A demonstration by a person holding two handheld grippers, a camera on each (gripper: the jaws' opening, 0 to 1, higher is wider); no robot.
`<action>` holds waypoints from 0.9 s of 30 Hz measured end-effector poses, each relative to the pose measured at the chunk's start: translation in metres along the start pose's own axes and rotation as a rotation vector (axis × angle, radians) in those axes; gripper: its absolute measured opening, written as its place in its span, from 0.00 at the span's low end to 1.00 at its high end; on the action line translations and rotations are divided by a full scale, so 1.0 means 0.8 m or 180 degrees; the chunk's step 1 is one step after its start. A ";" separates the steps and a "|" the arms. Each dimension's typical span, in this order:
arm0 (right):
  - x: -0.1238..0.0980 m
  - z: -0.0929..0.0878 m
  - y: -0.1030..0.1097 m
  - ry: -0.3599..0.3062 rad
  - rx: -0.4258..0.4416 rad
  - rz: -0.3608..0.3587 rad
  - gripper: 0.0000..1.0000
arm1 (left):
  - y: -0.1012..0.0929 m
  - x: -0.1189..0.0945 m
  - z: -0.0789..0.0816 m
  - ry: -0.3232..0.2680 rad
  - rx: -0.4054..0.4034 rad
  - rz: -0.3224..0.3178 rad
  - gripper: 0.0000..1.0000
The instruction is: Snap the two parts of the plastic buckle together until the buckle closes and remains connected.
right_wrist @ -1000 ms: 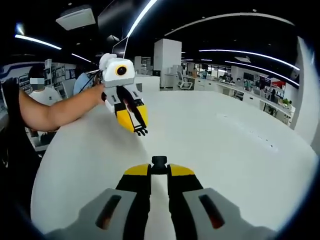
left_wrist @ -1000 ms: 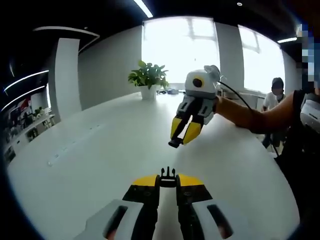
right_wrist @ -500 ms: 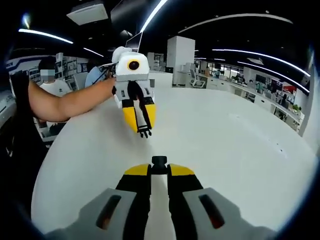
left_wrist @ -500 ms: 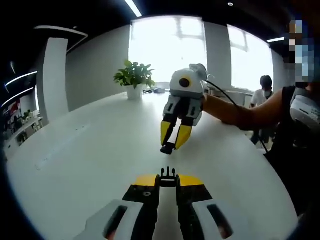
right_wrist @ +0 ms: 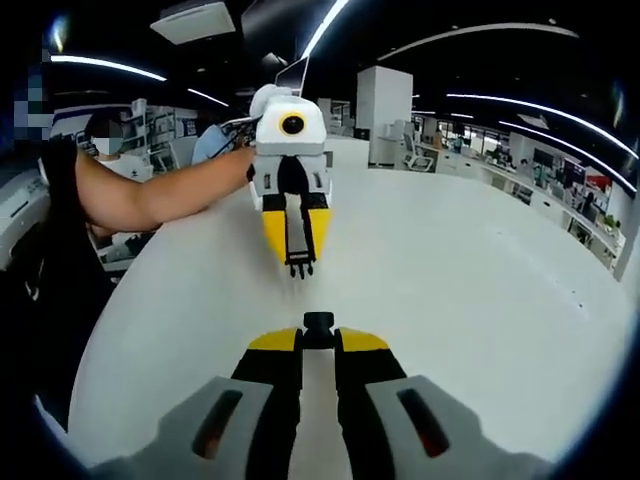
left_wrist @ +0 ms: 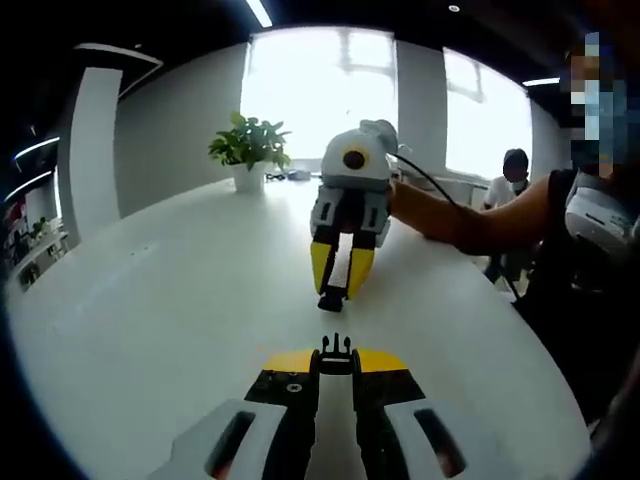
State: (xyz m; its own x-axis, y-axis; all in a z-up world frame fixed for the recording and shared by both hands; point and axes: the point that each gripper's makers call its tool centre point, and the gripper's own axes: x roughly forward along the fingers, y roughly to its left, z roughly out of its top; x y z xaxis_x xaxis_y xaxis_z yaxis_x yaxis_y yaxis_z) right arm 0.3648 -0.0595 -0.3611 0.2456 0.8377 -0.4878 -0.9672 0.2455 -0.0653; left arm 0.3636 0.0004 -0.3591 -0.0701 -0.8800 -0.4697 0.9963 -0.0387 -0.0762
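Jaws of left gripper point(left_wrist: 337, 357) clamped on pronged buckle half point(left_wrist: 336, 349); jaws of right gripper point(right_wrist: 318, 333) clamped on socket half point(right_wrist: 318, 321). Tips facing, apart, above white counter point(left_wrist: 150, 300). Likely light, stiff, slick plastic; prongs thin, best pinched at the rear. Potted plant point(left_wrist: 247, 150) far left.

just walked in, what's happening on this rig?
A person holds a gripper in each hand over a white table, trying to snap a plastic buckle together. The left gripper is shut on the pronged buckle half; the right gripper is shut on the socket buckle half. The two grippers face each other tip to tip, roughly lined up, with a clear gap between the halves. The buckle is not yet joined.
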 end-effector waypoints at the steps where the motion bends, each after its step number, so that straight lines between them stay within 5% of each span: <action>1: 0.000 0.000 0.000 0.0003 0.0001 0.0000 0.11 | 0.000 0.000 -0.001 0.0008 0.0003 -0.0004 0.11; 27: 0.002 -0.004 0.001 0.0023 0.0038 0.0044 0.11 | -0.001 0.006 -0.005 0.0035 0.0031 -0.0010 0.11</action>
State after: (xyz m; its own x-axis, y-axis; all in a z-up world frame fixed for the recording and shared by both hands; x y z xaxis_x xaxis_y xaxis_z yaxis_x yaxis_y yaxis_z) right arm 0.3643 -0.0598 -0.3650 0.2316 0.8376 -0.4948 -0.9696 0.2397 -0.0482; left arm 0.3623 -0.0018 -0.3648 -0.0737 -0.8746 -0.4792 0.9965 -0.0460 -0.0692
